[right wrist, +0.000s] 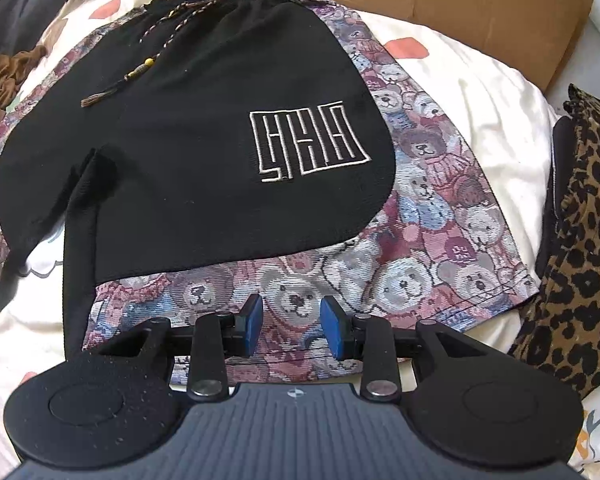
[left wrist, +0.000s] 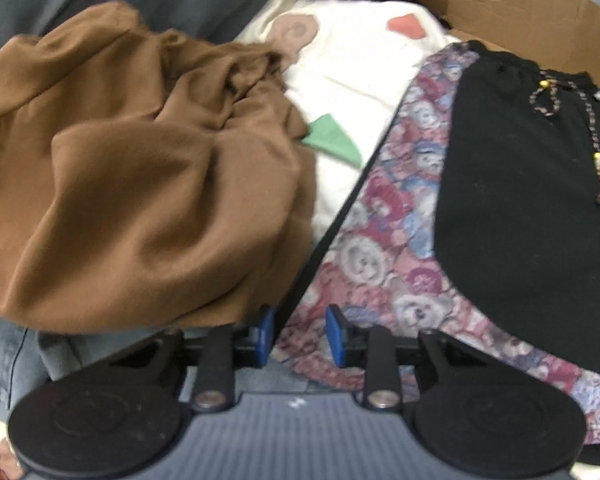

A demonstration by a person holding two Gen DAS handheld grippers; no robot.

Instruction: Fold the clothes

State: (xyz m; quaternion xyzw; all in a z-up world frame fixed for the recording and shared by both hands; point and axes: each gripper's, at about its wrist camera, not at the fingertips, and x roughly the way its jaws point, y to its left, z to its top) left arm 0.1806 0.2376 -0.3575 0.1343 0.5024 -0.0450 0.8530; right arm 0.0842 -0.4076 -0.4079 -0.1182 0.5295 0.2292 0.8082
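The soft, limp black-and-teddy-bear-print woven shorts (right wrist: 228,152) want gripping at the hem; left gripper (left wrist: 300,336) and right gripper (right wrist: 292,326) fingers part-open, empty.

Both wrist views steeply down, shorts (left wrist: 520,200) shared

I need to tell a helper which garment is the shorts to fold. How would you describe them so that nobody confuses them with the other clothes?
Look at the cream bedsheet in front of the cardboard box. The shorts lie spread flat there, between a crumpled brown garment and a leopard-print fabric. Only they have black panels, teddy-bear side panels, a white maze-like emblem and a braided drawstring.
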